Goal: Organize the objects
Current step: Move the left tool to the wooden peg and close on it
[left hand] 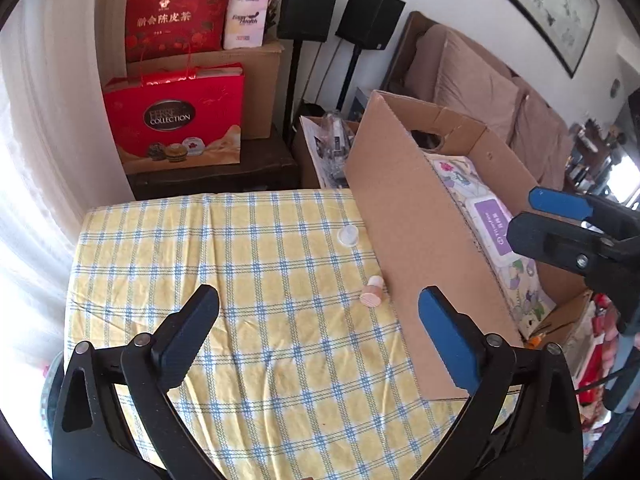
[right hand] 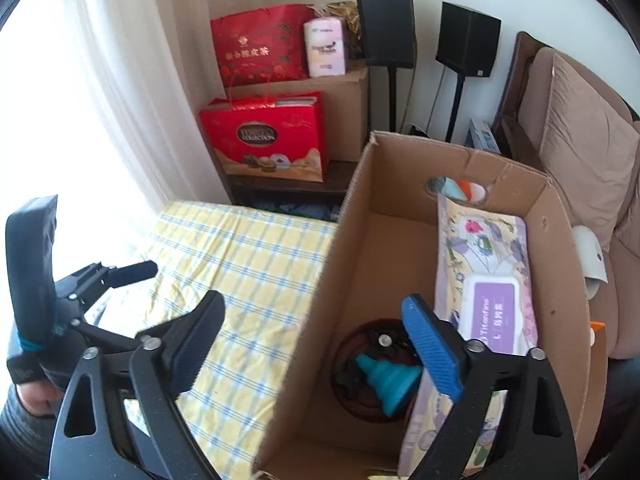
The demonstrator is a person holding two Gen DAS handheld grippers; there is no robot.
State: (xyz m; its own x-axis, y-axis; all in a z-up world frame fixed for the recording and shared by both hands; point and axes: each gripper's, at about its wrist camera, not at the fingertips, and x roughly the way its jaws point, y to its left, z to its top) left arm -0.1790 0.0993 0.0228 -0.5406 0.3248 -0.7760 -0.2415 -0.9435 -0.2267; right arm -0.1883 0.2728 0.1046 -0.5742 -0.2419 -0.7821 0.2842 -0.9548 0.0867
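A small pink bottle [left hand: 373,296] lies on its side on the yellow checked tablecloth [left hand: 224,272], close to the wall of an open cardboard box [left hand: 408,216]. A white cap [left hand: 347,236] sits farther back on the cloth. My left gripper [left hand: 320,308] is open and empty above the cloth, short of the bottle. My right gripper [right hand: 316,320] is open and empty over the box [right hand: 352,256]; it also shows in the left wrist view [left hand: 544,216]. Inside the box lie a floral wet-wipes pack [right hand: 488,280], a teal funnel [right hand: 384,380] and a dark round item [right hand: 360,364].
Red gift bags [left hand: 176,120] and a brown carton [left hand: 256,92] stand on a dark low cabinet behind the table. Two black speakers [left hand: 308,4] on stands are beside them. A brown sofa [left hand: 492,92] runs along the right wall. A white curtain [left hand: 36,140] hangs on the left.
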